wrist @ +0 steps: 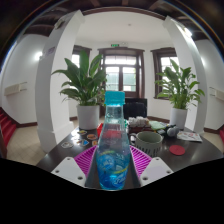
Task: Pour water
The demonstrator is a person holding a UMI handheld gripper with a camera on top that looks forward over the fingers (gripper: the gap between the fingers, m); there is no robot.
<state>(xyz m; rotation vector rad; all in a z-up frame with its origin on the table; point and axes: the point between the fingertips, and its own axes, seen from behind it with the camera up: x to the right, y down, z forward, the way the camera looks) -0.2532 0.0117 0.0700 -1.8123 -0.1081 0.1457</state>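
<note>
A clear blue-tinted water bottle (112,145) with a light blue cap stands upright between my gripper's (112,168) two fingers. Both magenta pads (84,160) press against its sides, so the gripper is shut on it. The bottle's base is hidden behind the gripper's lower edge. Just beyond the bottle, to the right, a green-and-white cup (149,141) sits on the dark table (60,150).
Two large potted plants stand behind the table, one at the left (86,85) and one at the right (180,88). A small red round object (177,150) lies on the table right of the cup. Windows and a door fill the far wall.
</note>
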